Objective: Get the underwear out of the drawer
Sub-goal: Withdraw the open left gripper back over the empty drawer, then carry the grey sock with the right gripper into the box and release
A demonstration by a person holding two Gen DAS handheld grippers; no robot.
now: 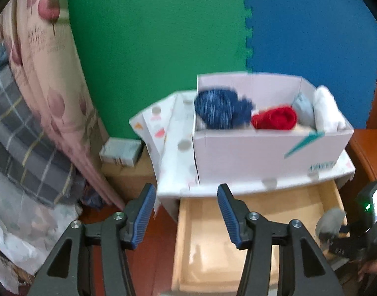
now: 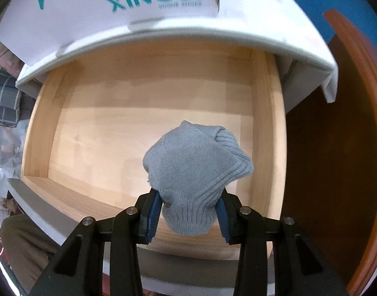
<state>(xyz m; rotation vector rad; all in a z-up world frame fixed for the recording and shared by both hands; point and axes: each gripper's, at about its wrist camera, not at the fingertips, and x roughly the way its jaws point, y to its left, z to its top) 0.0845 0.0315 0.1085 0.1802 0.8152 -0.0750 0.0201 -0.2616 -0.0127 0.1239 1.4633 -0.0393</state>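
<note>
Right claw (image 2: 188, 218) is clenched on the grey knit bundle (image 2: 195, 170), pinching its ribbed end, with the rest of it bunched up ahead of the pads. It hangs over the right half of the open drawer (image 2: 148, 103), and the wood floor shows bare all around it, so this looks like the last piece in there. Whether it has fully cleared the floor is hard to tell from above.

Left claw (image 1: 187, 215) is released, nothing between its pads, aimed past the drawer's left front corner (image 1: 186, 222) toward the white box (image 1: 269, 148) sitting on top of the cabinet. That box already holds a blue roll (image 1: 220, 109), a red one (image 1: 274, 118) and pale ones at the right end.

To do this well, I'd say: lift straight up until the bundle clears the drawer's right wall (image 2: 267, 123), then swing out. The grip is only on one end, so a fast swing could shake the loose part open or drag it on the rim. Keep the pinch firm, and keep the left claw away from the right one's path.
</note>
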